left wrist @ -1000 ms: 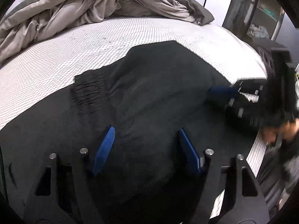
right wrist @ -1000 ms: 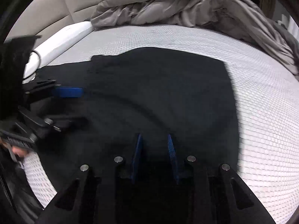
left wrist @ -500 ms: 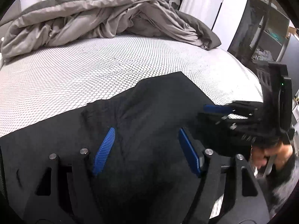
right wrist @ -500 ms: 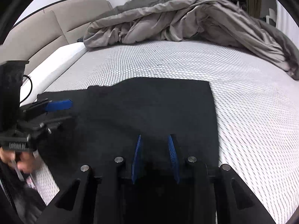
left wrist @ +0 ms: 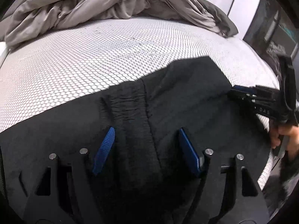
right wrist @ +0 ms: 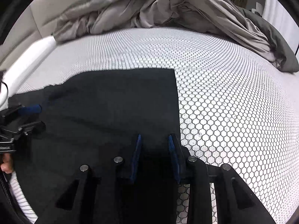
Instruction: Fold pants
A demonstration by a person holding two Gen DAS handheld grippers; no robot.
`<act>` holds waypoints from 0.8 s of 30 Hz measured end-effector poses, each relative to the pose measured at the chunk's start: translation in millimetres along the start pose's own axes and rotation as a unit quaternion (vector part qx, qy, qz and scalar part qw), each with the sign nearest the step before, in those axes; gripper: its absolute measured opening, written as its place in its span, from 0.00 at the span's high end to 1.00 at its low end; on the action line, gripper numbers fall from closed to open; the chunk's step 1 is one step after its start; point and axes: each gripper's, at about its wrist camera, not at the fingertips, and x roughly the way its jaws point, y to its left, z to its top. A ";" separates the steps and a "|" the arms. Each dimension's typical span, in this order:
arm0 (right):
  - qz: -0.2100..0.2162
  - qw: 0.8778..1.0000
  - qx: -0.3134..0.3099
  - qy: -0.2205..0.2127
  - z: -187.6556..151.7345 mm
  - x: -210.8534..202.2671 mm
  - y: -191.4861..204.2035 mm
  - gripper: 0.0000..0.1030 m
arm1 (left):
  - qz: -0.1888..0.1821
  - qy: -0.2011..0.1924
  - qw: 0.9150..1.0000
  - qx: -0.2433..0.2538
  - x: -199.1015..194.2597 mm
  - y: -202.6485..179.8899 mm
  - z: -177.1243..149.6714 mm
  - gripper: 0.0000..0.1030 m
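Black pants (left wrist: 177, 100) lie folded flat on the white honeycomb mattress (left wrist: 74, 59); they also show in the right wrist view (right wrist: 115, 100). The gathered waistband (left wrist: 127, 102) lies just ahead of my left gripper (left wrist: 146, 132), which is open over the pants with nothing between its blue pads. My right gripper (right wrist: 154, 140) is partly open at the pants' right edge, its pads a narrow gap apart. It also shows in the left wrist view (left wrist: 243, 91), at the pants' right side. The left gripper shows in the right wrist view (right wrist: 31, 115), at the left.
A rumpled grey-brown duvet (left wrist: 112, 5) is heaped across the far side of the mattress; it also shows in the right wrist view (right wrist: 168, 11). A beige headboard (right wrist: 43, 16) stands at the far left. Dark shelving (left wrist: 276, 22) stands beyond the bed's right edge.
Both grippers have drawn back toward the near edge and dropped lower over the pants. The pants' far edge sits nearer to me. The right gripper's pads stay a narrow gap apart.
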 end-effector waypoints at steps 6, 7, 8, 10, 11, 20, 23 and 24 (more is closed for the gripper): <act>0.036 0.999 0.002 -0.034 24.5 -11.7 27.0 0.70 | -0.014 -0.072 0.997 -0.038 -20.5 4.1 22.4 0.33; 0.042 0.999 -0.001 -0.034 31.3 -7.2 36.8 0.70 | -0.011 -0.071 0.996 -0.043 -15.1 2.3 26.2 0.33; 0.051 0.998 -0.002 -0.033 36.2 -3.8 48.5 0.70 | -0.009 -0.069 0.996 -0.049 -10.0 0.9 28.2 0.33; 0.074 0.997 0.003 -0.031 42.9 0.7 65.4 0.70 | -0.002 -0.055 0.997 -0.057 4.7 -2.0 34.4 0.33; 0.086 0.996 0.003 -0.028 47.5 5.2 73.8 0.70 | 0.006 -0.048 0.997 -0.059 10.9 -3.3 37.7 0.34; 0.013 0.998 -0.055 0.015 46.1 41.8 79.1 0.70 | 0.033 0.003 0.998 -0.062 48.8 17.9 33.0 0.34; -0.038 0.999 -0.014 0.013 44.6 38.4 44.7 0.70 | 0.011 0.004 0.996 -0.086 45.8 31.1 28.9 0.33; -0.040 0.999 0.001 0.011 43.3 36.1 34.9 0.70 | 0.009 0.003 0.996 -0.089 44.4 32.4 28.8 0.33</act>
